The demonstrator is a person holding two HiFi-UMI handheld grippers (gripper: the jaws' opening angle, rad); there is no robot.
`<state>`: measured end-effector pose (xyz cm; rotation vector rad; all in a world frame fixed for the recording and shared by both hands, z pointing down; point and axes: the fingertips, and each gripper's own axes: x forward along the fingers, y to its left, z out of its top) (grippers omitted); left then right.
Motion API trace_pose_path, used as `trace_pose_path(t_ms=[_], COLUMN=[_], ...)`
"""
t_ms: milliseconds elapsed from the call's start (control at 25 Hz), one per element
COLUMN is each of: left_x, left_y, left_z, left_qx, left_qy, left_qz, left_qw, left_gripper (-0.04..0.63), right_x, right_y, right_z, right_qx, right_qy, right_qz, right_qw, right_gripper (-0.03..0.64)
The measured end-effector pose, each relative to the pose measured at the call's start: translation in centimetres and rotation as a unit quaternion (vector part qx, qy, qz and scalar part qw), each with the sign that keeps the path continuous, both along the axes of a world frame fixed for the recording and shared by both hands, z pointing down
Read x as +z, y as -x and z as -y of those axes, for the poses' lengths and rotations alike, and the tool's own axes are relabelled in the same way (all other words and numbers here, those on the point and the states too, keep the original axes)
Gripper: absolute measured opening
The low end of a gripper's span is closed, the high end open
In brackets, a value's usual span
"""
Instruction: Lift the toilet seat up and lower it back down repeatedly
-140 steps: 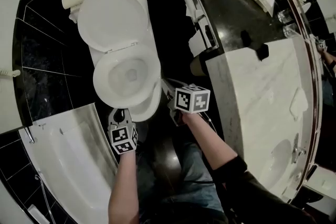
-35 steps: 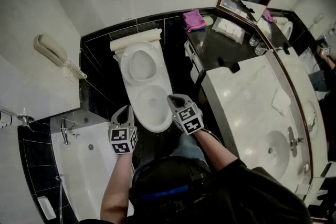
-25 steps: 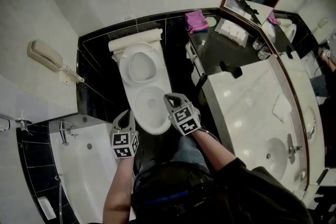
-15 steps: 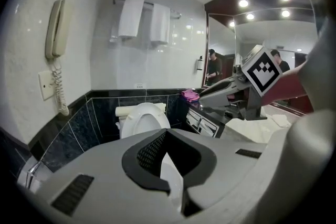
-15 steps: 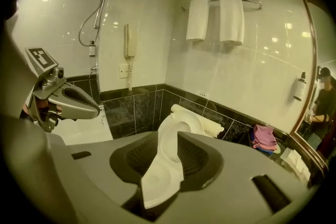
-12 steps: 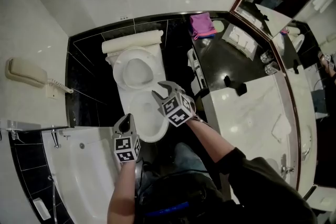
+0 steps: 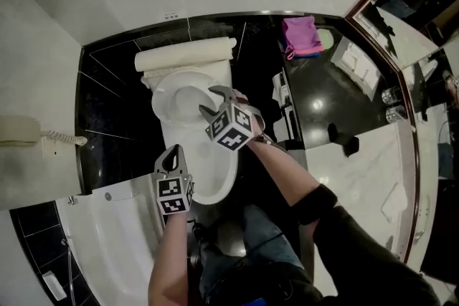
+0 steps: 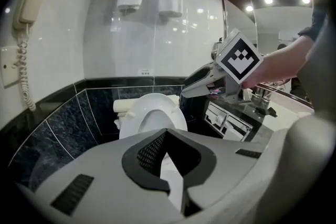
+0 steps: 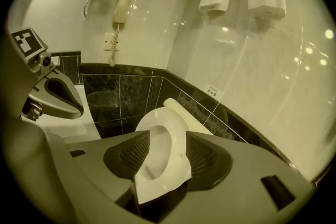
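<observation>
White seat [image 7: 163,104] stands raised between just-opened jaws of the right tool [image 7: 208,100]; left tool [image 7: 173,154] closed.

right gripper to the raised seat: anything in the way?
Nothing visible. The right gripper has just been opening its jaws; they stand apart, and the seat shows straight between them with nothing in front. The left gripper sits off to the side, low by the bowl.
</observation>
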<state>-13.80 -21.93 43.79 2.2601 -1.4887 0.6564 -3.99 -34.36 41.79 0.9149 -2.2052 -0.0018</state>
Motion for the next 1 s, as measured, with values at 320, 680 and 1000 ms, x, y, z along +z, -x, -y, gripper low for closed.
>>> trace_pose_path(t_ms=[320,680,1000], left_x=[4.8,7.6,9.3], left_y=[0.0,-1.4,-1.2], left_z=[7.4,10.7,10.7], left_qx=[-0.026,-0.029,-0.037], left_qy=[0.009,0.026,0.032], left_qz=[-0.002,-0.003,0.001], left_qw=[0.9996,0.9992,0.9988], left_gripper=[-0.012,-0.012,-0.012], right_x=[3.2,6.3,7.0], right_y=[2.4,5.0,5.2], right_z=[7.9,11.9,12.2], right_qx=[-0.066,-0.139,-0.156], right_qy=[-0.044,-0.062,-0.085], right_qz=[-0.077,-0.14,-0.174], right_qw=[0.994,0.978,0.969], right_gripper=[0.232,0.179,0.089])
